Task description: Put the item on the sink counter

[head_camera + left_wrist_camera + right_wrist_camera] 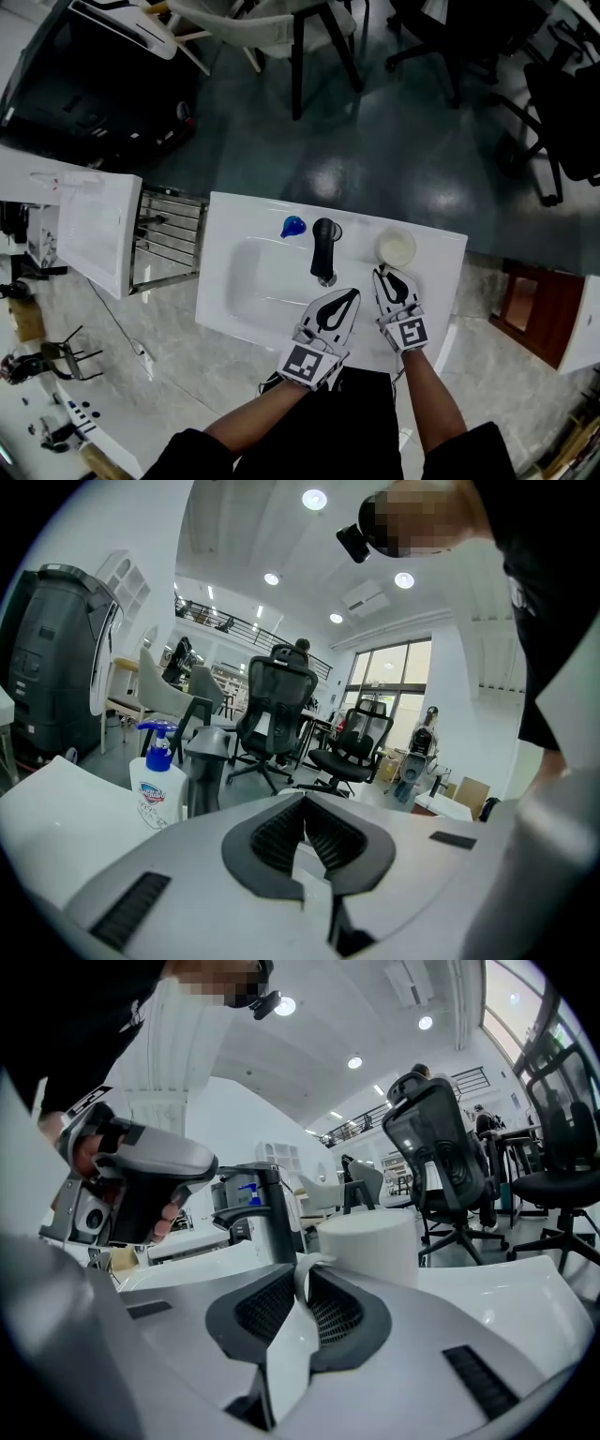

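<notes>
Both closed: left claw (304,808) on nothing, right claw (306,1274) pinching a thin white strip (285,1354).

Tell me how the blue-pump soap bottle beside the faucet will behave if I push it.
The soap bottle stands upright and narrow with a tall pump head, so a high push would probably tip it; a low one likely slides it on the glossy sink counter. Its smooth plastic may be slippery in the jaws.
</notes>
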A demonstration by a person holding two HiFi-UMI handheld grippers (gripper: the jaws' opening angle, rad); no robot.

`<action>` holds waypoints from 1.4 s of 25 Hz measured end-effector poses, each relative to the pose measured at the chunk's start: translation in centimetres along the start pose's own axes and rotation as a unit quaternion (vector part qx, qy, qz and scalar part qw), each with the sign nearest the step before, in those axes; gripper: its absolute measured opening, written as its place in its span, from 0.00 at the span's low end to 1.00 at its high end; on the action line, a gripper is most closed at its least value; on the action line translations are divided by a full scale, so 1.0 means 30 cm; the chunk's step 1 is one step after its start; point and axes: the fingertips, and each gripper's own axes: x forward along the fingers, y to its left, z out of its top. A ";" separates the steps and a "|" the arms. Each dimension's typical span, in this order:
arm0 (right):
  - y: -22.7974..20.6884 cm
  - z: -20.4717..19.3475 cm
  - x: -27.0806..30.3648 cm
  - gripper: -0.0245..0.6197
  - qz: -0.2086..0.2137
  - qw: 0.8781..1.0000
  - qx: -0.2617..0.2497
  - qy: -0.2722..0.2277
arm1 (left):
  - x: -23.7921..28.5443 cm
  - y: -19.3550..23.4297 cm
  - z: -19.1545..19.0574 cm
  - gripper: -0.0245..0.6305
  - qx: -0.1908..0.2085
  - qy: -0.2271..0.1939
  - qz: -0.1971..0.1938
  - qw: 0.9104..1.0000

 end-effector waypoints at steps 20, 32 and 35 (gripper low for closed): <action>-0.009 0.002 -0.101 0.27 -0.037 0.999 0.010 0.028 | -0.017 -0.016 0.013 0.06 0.018 0.002 -0.016 1.000; 0.218 0.245 -0.292 0.27 -0.094 0.995 0.016 0.013 | -0.276 -0.076 0.072 0.06 0.023 -0.027 -0.043 0.998; 0.316 0.269 -0.354 0.27 -0.102 0.994 0.027 0.007 | -0.390 -0.093 0.082 0.06 0.018 -0.025 -0.045 0.998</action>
